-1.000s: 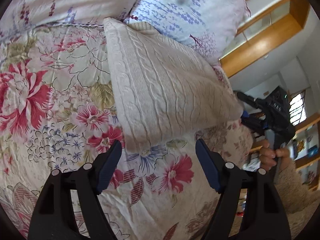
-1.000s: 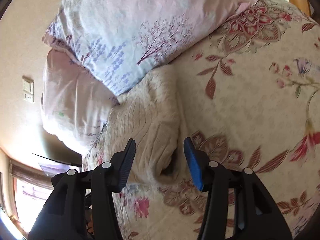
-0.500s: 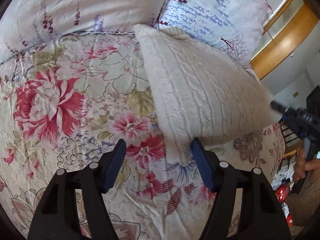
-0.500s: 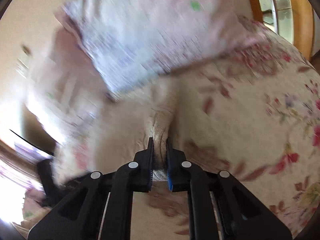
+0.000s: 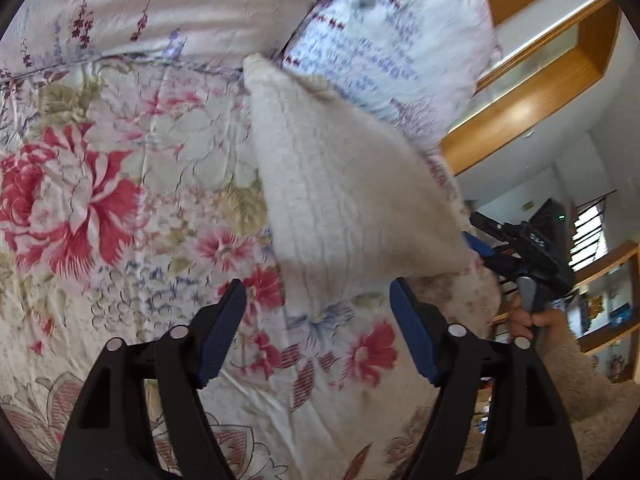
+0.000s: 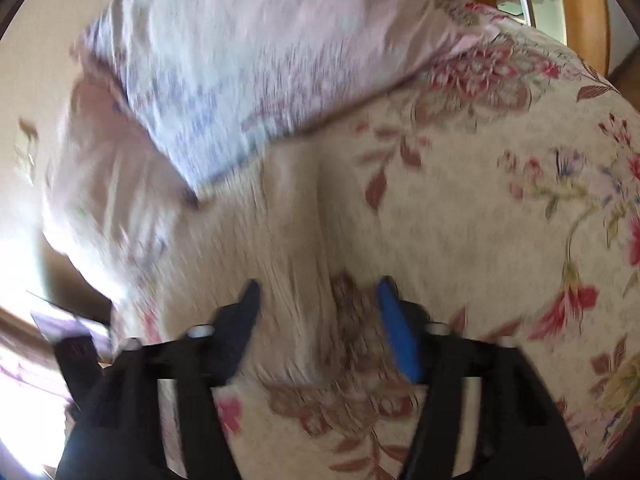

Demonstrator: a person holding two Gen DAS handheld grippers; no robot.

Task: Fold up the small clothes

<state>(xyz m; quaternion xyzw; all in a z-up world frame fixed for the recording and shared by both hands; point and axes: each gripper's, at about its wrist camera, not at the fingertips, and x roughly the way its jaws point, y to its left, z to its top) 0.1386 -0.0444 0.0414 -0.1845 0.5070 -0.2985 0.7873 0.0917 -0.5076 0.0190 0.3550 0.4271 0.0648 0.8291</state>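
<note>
A cream cable-knit garment (image 5: 344, 196) lies folded on the floral bedspread (image 5: 100, 208), its far end against the pillows. My left gripper (image 5: 318, 304) is open and empty, just short of the garment's near corner. My right gripper (image 6: 318, 304) is open, its jaws on either side of the garment's near edge (image 6: 292, 280); this view is blurred. In the left wrist view the right gripper (image 5: 476, 246) sits at the garment's right corner, held by a hand.
Two pillows (image 5: 392, 28) with purple print lie behind the garment at the head of the bed. A wooden headboard (image 5: 532, 92) runs at the right. The bed's edge (image 5: 492, 300) drops off near the right gripper.
My right gripper shut on the garment's edge half a second ago and has opened again. The left gripper shifted sideways and stayed open. The garment's right corner has dropped lower.
</note>
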